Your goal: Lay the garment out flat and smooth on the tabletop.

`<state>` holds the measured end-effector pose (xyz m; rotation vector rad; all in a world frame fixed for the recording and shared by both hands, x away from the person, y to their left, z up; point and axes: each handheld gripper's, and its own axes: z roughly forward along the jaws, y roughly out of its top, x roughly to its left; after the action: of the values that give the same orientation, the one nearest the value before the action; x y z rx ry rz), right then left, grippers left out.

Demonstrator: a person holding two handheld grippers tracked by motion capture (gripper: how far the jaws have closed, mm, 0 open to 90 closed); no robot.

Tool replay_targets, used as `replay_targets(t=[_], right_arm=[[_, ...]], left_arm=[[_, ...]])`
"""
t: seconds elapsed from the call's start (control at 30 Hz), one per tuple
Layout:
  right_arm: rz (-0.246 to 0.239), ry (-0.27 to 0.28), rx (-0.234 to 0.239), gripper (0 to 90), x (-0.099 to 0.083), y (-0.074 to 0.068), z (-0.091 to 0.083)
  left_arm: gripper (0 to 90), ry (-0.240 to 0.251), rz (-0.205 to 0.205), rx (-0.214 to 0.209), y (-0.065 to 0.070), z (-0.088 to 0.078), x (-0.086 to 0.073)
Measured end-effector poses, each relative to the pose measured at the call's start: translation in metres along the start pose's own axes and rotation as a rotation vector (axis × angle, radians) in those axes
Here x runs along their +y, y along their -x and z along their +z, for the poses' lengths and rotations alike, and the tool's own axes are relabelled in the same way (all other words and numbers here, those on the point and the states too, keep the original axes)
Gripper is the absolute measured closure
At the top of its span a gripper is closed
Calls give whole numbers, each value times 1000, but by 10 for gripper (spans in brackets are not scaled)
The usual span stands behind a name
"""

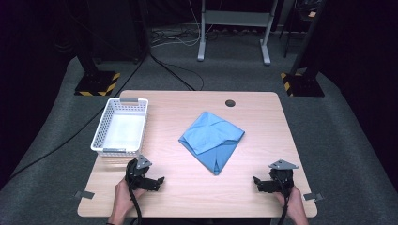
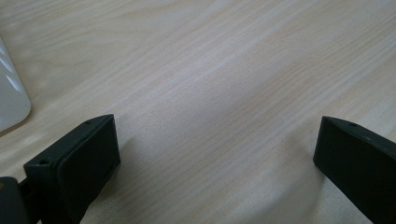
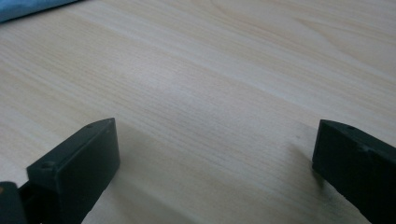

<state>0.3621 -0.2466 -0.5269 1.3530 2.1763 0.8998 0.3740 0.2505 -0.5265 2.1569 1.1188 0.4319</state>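
Observation:
A folded blue cloth [image 1: 212,139] lies in the middle of the wooden table [image 1: 253,117]; its edge [image 3: 28,8] peeks in at the top left of the right gripper view. A white basket [image 1: 121,127] stands at the table's left, and its corner [image 2: 10,100] shows in the left gripper view. My left gripper [image 1: 151,183] rests low near the front left, jaws wide apart over bare wood [image 2: 217,135]. My right gripper [image 1: 263,183] sits at the front right, also open with nothing between its jaws [image 3: 215,140].
A round cable hole [image 1: 230,103] sits near the table's far edge. Beyond the table, stand bases with yellow-black tape [image 1: 97,83] and a grey frame [image 1: 233,28] stand on the dark floor. Cables run across the floor.

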Motion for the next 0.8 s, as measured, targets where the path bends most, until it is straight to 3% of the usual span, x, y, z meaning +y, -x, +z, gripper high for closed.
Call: replay_targets(t=[0.13, 0.23, 0.3, 0.5, 0.67, 0.8], right_arm=[[23, -7, -5, 3, 0, 1, 0], [36, 6, -20, 24, 1, 1, 0], [73, 27, 16, 22, 4, 1, -1], [73, 45, 30, 21, 19, -11, 3], [77, 55, 38, 24, 27, -21, 8], [63, 48, 41, 23, 37, -32, 11]], left_arm=[[2, 18, -3, -39, 0, 2, 3], [2, 17, 5, -38, 2, 4, 5], [2, 13, 12, -51, 8, 7, 9], [1, 4, -1, -113, 15, 18, 25], [1, -9, 19, -132, 22, 27, 35], [1, 7, 29, -137, 28, 30, 46]])
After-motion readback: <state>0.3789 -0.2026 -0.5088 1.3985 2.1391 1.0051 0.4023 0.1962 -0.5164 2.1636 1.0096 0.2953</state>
